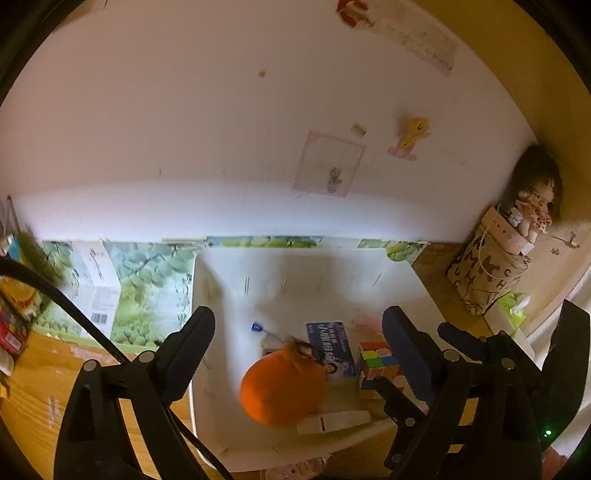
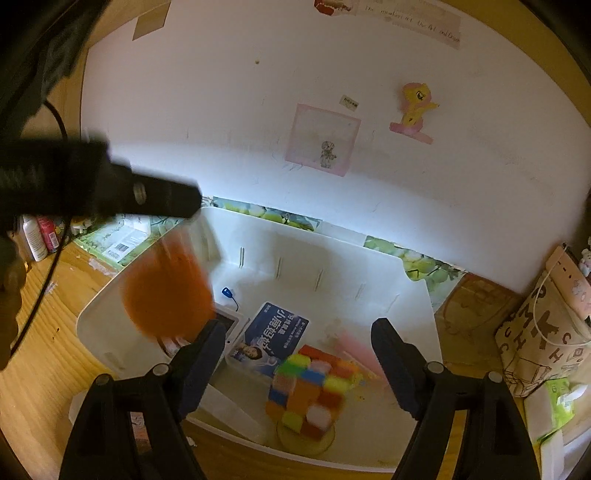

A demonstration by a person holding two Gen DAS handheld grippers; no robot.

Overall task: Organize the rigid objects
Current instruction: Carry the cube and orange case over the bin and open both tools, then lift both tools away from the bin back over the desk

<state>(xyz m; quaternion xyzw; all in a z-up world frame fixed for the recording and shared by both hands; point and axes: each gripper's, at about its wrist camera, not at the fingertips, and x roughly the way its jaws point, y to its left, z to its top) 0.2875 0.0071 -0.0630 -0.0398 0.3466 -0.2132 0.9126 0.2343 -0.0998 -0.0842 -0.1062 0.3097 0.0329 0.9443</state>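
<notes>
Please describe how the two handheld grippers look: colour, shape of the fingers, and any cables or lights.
Both are black plastic. The left gripper has two thick angular fingers with dark blue pads, round silver bolts at the joints and a black cable beside it. The right gripper looks the same; a small green light glows on its body.

White wall (image 1: 184,129) fills the upper field, marked and scuffed. Pink paper sheet (image 2: 322,139) fixed at about 12 o'clock; yellow pony sticker (image 2: 415,105) at 1 o'clock; red-headed notice (image 2: 388,14) near the top edge. Wooden desk (image 1: 33,391) runs below, warm yellow light on it. Lettered fabric bag (image 1: 487,273) stands at 3 o'clock, doll (image 1: 535,199) just above it.
</notes>
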